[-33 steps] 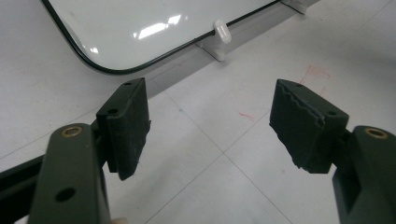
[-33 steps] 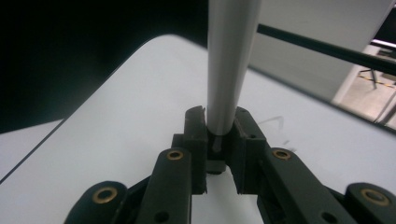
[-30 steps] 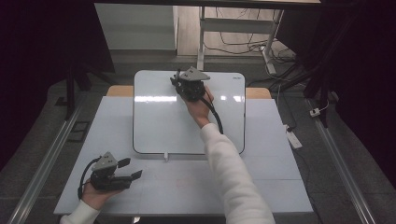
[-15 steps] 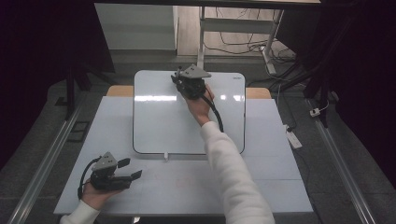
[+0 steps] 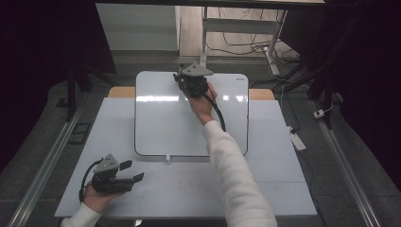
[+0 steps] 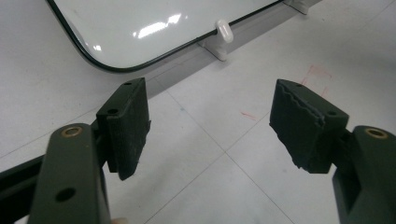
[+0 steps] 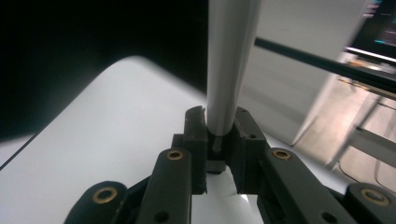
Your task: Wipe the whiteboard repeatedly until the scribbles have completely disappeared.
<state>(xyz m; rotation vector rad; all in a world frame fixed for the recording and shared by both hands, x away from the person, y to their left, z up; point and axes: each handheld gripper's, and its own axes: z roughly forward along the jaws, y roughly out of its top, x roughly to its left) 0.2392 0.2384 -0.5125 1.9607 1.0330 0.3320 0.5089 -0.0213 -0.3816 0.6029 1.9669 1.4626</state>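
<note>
A white board [image 5: 165,123] with a thin black rim lies on the grey table [image 5: 283,179]. My right gripper [image 5: 180,76] hovers over the board's far edge, held by a hand in a white sleeve. In the right gripper view its jaws [image 7: 219,140] stand shut, tips close together over the board [image 7: 93,140], and a grey post [image 7: 229,60] rises right behind them. Whether anything small sits between the pads I cannot tell. My left gripper [image 5: 132,171] rests low at the table's front left, open, with nothing between its pads [image 6: 126,126]; the board's near corner [image 6: 140,23] lies ahead of it.
A small white clip [image 5: 167,157] sits at the board's near edge, also in the left gripper view [image 6: 224,30]. Faint red marks [image 6: 317,72] lie on the table. Beyond the table stand a desk leg [image 5: 204,33] and floor cables [image 5: 246,47]. A power strip [image 5: 298,139] lies at the right.
</note>
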